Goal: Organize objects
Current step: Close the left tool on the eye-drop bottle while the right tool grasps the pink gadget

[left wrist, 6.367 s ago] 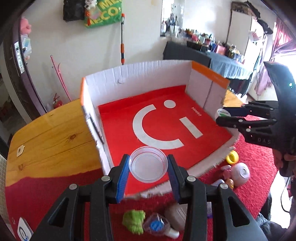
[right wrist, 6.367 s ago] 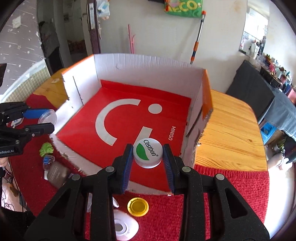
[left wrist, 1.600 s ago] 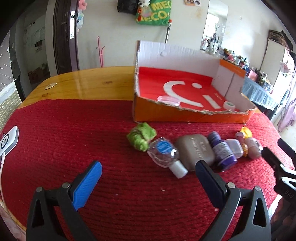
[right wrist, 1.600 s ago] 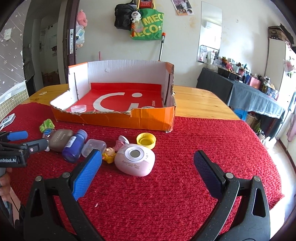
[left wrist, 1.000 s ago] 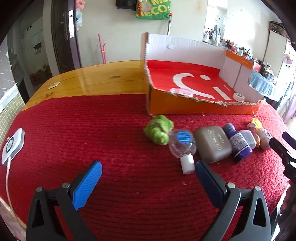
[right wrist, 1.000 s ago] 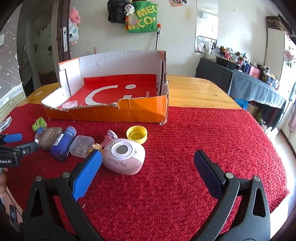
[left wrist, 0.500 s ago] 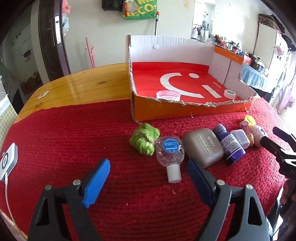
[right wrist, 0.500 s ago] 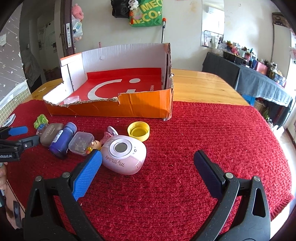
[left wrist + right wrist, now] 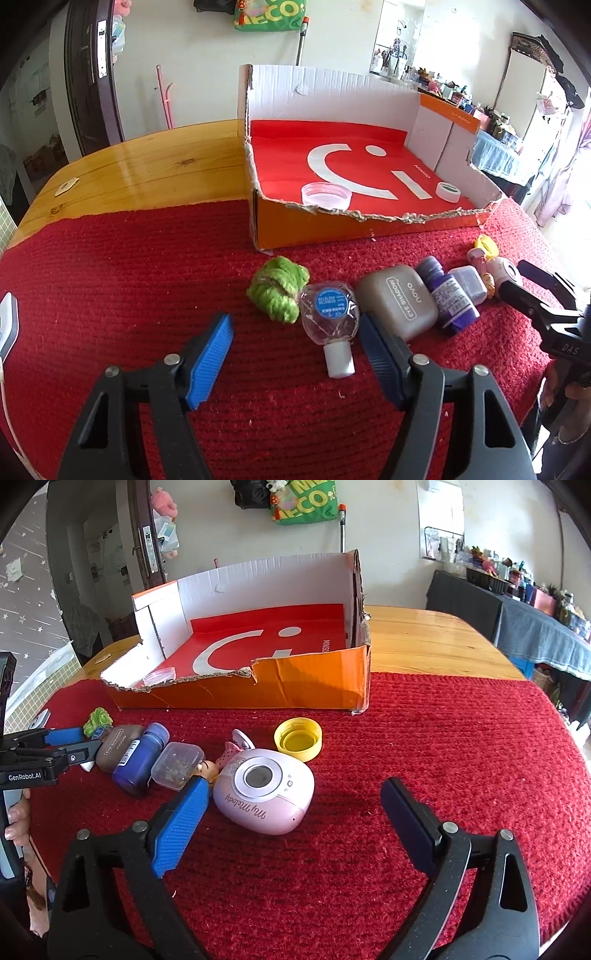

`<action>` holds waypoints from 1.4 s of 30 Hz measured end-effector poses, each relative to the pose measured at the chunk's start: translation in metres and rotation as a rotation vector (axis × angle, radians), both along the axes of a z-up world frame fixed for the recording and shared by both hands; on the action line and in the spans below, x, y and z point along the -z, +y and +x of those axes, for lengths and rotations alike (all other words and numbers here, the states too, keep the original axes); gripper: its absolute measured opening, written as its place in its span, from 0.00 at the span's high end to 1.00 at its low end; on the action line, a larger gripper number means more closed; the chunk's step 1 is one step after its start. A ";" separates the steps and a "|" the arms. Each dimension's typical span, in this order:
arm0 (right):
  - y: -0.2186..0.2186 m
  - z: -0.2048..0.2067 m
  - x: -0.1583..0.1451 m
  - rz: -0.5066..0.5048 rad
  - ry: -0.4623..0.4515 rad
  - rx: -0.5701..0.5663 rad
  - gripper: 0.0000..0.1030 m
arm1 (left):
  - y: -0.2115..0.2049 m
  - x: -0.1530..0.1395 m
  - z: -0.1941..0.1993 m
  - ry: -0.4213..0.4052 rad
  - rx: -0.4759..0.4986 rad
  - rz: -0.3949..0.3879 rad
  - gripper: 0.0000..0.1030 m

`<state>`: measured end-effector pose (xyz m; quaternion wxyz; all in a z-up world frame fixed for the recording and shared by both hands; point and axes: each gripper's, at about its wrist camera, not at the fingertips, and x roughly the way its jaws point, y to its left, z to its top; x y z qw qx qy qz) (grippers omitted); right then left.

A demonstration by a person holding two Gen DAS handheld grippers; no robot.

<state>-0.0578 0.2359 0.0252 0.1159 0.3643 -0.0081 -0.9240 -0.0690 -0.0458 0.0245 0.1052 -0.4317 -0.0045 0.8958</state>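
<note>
1. Landmark: a shallow orange cardboard box [image 9: 369, 225] with white inner walls and a red floor bearing a white smile mark stands on a wooden table [image 9: 147, 173] partly covered by a red woven cloth [image 9: 129, 295].
2. Inside the box, close behind its torn front wall, lie a clear round plastic lid [image 9: 325, 194] toward one end and a small white cap with a green mark [image 9: 447, 192] toward the other.
3. In front of the box, on the cloth, a row of loose items: a green yarn ball [image 9: 277, 291], touching it a clear round bottle with a blue label and white cap [image 9: 330, 319], then a grey-brown rounded case [image 9: 400, 301], a dark blue bottle [image 9: 448, 295] and a small clear plastic container [image 9: 469, 284].
4. Further along the same row, still before the box: a small doll figure [image 9: 225, 757], a pink rounded toy camera [image 9: 264, 790] and a yellow bottle cap lying open side up [image 9: 298, 738], nearest the box front.
5. Left tool [image 9: 295, 343]: jaws apart, holding nothing, low over the cloth before the box, with the clear bottle between the blue pads.
6. Right tool [image 9: 291, 812]: jaws spread wide, empty, the pink camera just ahead of its left pad.
</note>
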 end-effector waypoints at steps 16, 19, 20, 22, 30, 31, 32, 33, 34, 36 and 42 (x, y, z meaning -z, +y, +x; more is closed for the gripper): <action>-0.002 -0.002 0.001 -0.008 0.000 -0.011 0.08 | 0.007 -0.004 -0.002 -0.006 0.045 0.019 0.44; -0.003 -0.003 0.001 -0.004 -0.002 -0.012 0.13 | 0.006 -0.002 -0.005 -0.008 0.044 0.013 0.44; -0.003 -0.003 0.001 -0.002 -0.003 -0.013 0.17 | 0.006 -0.002 -0.005 -0.008 0.045 0.011 0.45; -0.004 -0.005 0.002 -0.006 -0.011 -0.019 0.17 | 0.006 -0.002 -0.004 -0.009 0.051 0.010 0.47; -0.003 -0.006 0.002 -0.022 -0.014 -0.030 0.18 | 0.006 -0.007 0.005 -0.009 0.088 0.016 0.50; -0.003 -0.006 0.002 -0.025 -0.014 -0.031 0.18 | 0.008 -0.006 0.004 -0.012 0.087 0.013 0.50; -0.003 -0.006 0.002 -0.027 -0.015 -0.032 0.18 | 0.009 -0.005 0.003 -0.016 0.086 0.009 0.50; -0.002 -0.007 0.002 -0.030 -0.016 -0.032 0.18 | 0.009 -0.005 0.002 -0.016 0.085 0.006 0.51; -0.002 -0.007 0.002 -0.030 -0.017 -0.032 0.18 | 0.010 -0.004 0.001 -0.014 0.083 0.000 0.51; -0.002 -0.007 0.002 -0.030 -0.017 -0.032 0.18 | 0.010 -0.004 -0.001 -0.012 0.079 -0.001 0.51; -0.002 -0.007 0.001 -0.034 -0.023 -0.039 0.24 | 0.009 -0.002 -0.005 -0.015 0.083 -0.002 0.55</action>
